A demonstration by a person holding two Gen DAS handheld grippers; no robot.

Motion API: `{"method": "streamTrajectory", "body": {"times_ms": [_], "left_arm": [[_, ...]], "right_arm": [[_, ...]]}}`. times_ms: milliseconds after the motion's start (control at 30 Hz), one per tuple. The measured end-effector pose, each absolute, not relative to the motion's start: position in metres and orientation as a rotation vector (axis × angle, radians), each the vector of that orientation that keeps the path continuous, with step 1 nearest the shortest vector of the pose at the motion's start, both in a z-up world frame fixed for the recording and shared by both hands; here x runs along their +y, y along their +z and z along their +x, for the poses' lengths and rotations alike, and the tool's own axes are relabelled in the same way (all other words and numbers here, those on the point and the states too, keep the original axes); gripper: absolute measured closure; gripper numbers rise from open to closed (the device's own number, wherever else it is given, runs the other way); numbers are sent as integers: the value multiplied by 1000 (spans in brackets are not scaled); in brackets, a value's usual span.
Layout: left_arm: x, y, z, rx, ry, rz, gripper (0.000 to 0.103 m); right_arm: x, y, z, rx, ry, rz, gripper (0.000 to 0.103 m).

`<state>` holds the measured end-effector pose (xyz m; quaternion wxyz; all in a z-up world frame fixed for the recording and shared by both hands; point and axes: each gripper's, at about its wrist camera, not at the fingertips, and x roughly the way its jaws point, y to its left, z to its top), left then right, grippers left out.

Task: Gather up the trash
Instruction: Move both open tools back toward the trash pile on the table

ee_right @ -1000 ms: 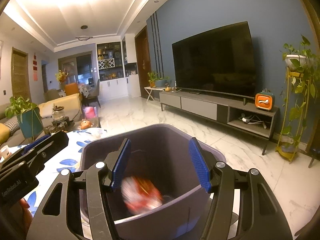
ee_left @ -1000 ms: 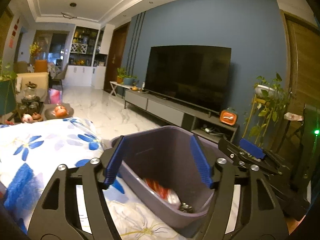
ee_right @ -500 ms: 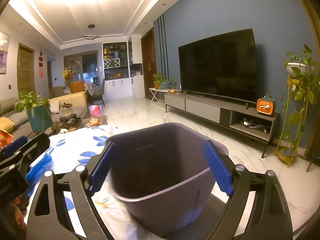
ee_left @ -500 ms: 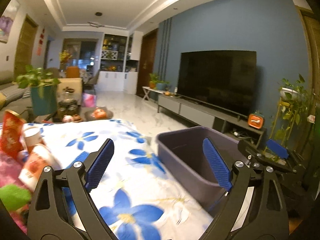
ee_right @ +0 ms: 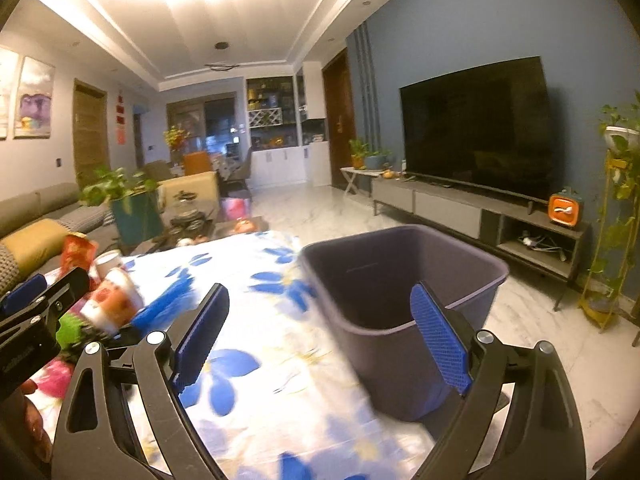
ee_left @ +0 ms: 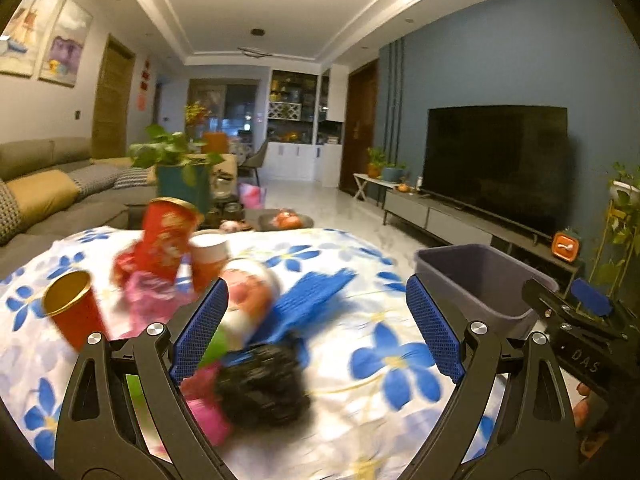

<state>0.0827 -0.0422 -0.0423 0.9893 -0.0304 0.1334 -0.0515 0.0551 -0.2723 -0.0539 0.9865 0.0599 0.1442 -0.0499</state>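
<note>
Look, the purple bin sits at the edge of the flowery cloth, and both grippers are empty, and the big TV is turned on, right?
Not quite: the TV is off, its screen plain black in the right wrist view. The rest holds: the purple bin sits at the edge of the flowery cloth, and the left gripper and right gripper are empty.

Ahead of the left gripper [ee_left: 316, 330], jaws wide and empty, a blurred trash pile [ee_left: 208, 312] crowding the left half of the bench [ee_left: 360, 412]: red cups [ee_left: 74, 312], cartons, a black clump [ee_left: 262, 386]. Bare flowered cloth to its right, open as far as the grey bin [ee_right: 400, 300] at the bench's right edge. Before the right gripper [ee_right: 320, 336], also wide and empty, clear cloth on the left, bin wall on the right.
</note>
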Motion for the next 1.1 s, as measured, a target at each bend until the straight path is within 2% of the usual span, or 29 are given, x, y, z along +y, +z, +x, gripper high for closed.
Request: {"method": "streamTrajectory", "body": {"times_ms": [433, 867, 933, 1100], "left_arm": [[49, -60, 43, 285, 64, -94, 14], [94, -78, 43, 308, 96, -123, 14], [97, -81, 47, 322, 82, -126, 14], [101, -86, 53, 341, 63, -125, 14]], "right_arm": [[-185, -70, 48, 343, 90, 84, 14], [-112, -91, 63, 394, 223, 4, 14], [-106, -95, 70, 408, 226, 12, 24], [-98, -100, 83, 438, 240, 14, 32]]}}
